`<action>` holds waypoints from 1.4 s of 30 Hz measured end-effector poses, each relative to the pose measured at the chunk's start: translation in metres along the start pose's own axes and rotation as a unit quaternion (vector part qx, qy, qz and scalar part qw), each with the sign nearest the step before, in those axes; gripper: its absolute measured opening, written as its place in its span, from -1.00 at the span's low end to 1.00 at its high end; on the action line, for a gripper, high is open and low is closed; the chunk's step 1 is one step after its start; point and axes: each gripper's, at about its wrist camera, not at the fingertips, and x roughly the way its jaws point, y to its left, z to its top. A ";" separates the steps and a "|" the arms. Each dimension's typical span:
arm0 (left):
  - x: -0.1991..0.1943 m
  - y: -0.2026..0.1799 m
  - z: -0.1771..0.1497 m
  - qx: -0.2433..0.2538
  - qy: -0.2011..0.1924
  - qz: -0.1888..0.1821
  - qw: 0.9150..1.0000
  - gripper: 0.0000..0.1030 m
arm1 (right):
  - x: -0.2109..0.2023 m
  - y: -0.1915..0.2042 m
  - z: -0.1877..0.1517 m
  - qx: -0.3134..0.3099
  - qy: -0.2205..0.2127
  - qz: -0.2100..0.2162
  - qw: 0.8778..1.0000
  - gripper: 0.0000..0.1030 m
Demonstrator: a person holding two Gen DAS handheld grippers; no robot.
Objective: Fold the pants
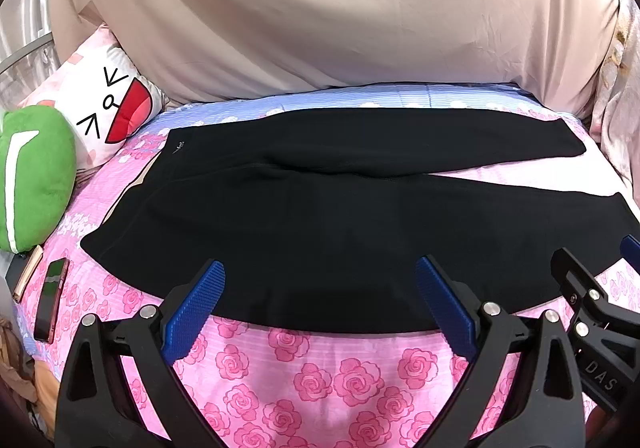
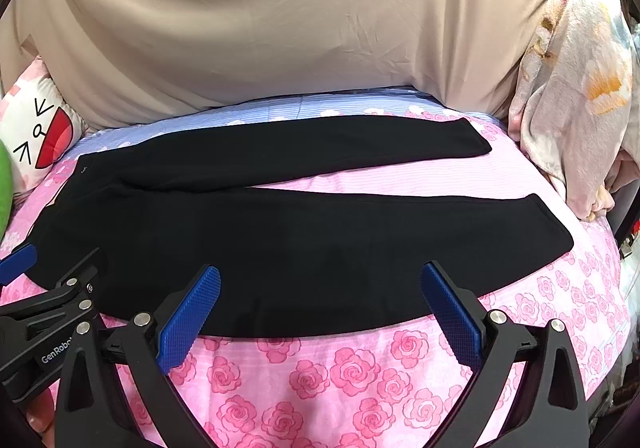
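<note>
Black pants lie spread flat on a pink rose-print bedspread, waistband to the left and both legs running right, parted in a narrow V. My left gripper hovers open over the near edge of the near leg, blue pads wide apart and empty. In the right wrist view the same pants fill the middle, and my right gripper also stands open above the near leg's lower edge. Each gripper shows at the side of the other's view: the right one and the left one.
A beige sheet hangs behind the bed. At the left lie a white cartoon-face pillow, a green cushion and a phone. A pale floral blanket is heaped at the right edge.
</note>
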 end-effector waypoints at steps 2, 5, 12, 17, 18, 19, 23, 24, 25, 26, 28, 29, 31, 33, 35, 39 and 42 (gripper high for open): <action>0.000 0.000 0.000 0.000 0.000 0.000 1.000 0.83 | 0.000 -0.001 0.000 0.000 0.000 0.001 1.000 0.90; 0.001 -0.001 0.001 -0.001 0.001 0.002 1.000 0.83 | 0.000 0.000 0.000 -0.002 0.000 0.000 1.000 0.90; 0.001 -0.002 0.002 0.000 0.000 0.002 1.000 0.83 | 0.001 0.001 0.000 0.000 0.000 0.001 1.000 0.90; 0.002 -0.002 0.001 0.000 0.001 0.003 1.000 0.83 | 0.002 0.000 0.000 0.000 0.000 0.001 1.000 0.90; 0.002 -0.002 0.002 0.000 0.002 0.003 1.000 0.83 | 0.001 0.000 0.000 0.000 0.001 0.002 1.000 0.90; 0.002 -0.003 0.002 0.001 0.002 0.003 1.000 0.83 | 0.002 0.000 0.000 0.000 0.001 0.002 1.000 0.90; 0.003 -0.004 0.003 0.000 0.003 0.005 1.000 0.83 | 0.003 0.000 0.000 0.000 0.002 0.003 1.000 0.90; 0.003 -0.005 0.003 0.001 0.003 0.005 1.000 0.83 | 0.003 0.000 0.000 0.000 0.002 0.003 1.000 0.90; 0.004 -0.005 0.003 0.001 0.003 0.005 1.000 0.84 | 0.004 0.001 0.000 -0.001 0.003 0.003 1.000 0.90; 0.004 -0.004 0.003 0.002 0.003 0.005 1.000 0.83 | 0.004 0.001 0.000 -0.001 0.003 0.003 1.000 0.90; 0.005 -0.004 0.003 0.002 0.004 0.004 1.000 0.84 | 0.005 0.001 0.000 0.000 0.003 0.003 1.000 0.90; 0.005 -0.005 0.004 0.002 0.005 0.005 1.000 0.84 | 0.006 0.001 -0.001 -0.001 0.004 0.002 1.000 0.90; 0.007 -0.005 0.004 0.003 0.007 0.005 1.000 0.84 | 0.007 0.001 0.000 0.000 0.005 0.002 1.000 0.90; 0.009 -0.005 0.004 0.003 0.008 0.005 1.000 0.83 | 0.008 0.001 0.000 0.000 0.006 0.002 1.000 0.90; 0.010 -0.006 0.005 0.002 0.009 0.006 1.000 0.83 | 0.009 0.002 -0.001 0.000 0.007 0.002 1.000 0.90; 0.013 -0.006 0.006 0.002 0.012 0.007 1.000 0.84 | 0.013 0.003 0.000 0.000 0.009 0.003 1.000 0.90; 0.016 -0.005 0.006 0.001 0.013 0.007 1.000 0.84 | 0.020 -0.002 0.001 0.002 0.009 0.020 1.000 0.90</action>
